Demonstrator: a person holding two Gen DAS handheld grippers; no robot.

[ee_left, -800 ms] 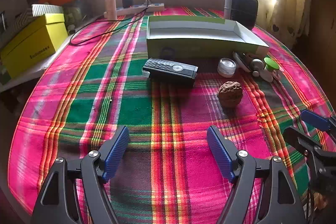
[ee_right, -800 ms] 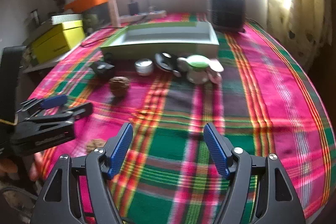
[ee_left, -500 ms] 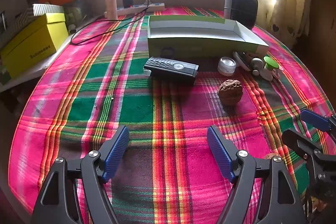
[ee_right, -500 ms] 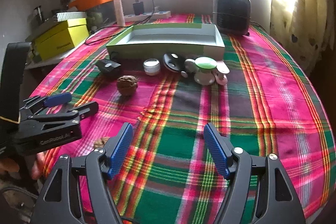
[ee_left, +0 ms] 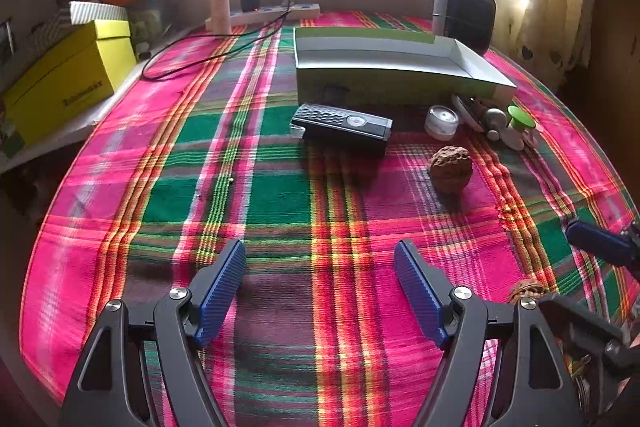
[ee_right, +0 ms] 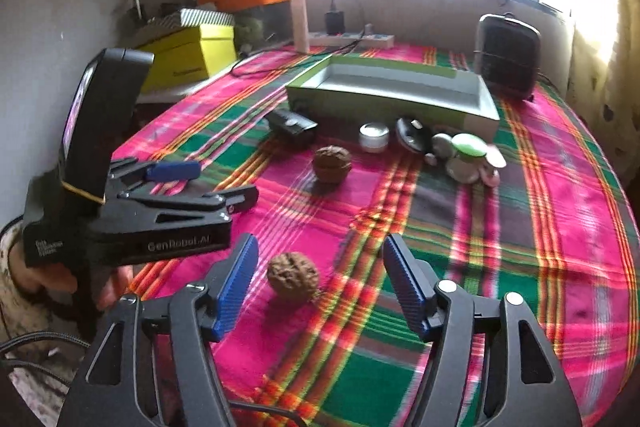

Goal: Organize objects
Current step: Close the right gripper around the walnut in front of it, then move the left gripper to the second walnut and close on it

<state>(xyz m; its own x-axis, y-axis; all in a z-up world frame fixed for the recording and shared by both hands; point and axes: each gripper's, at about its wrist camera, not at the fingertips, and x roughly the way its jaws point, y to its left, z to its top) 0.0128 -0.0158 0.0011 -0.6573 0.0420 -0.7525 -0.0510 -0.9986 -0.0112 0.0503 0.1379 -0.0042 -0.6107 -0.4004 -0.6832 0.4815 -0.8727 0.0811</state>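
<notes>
Right gripper [ee_right: 318,283] jaws spread wide, near walnut [ee_right: 293,277] sitting between the pads, untouched. Left gripper [ee_left: 320,287] also wide open over bare plaid cloth [ee_left: 280,195]. Second walnut [ee_left: 451,169], black remote [ee_left: 341,125] and green tray [ee_left: 400,83] lie farther ahead.

Two wrinkled brown walnuts [ee_right: 293,276] [ee_right: 332,163] lie apart before the open green tray [ee_right: 394,99].
</notes>
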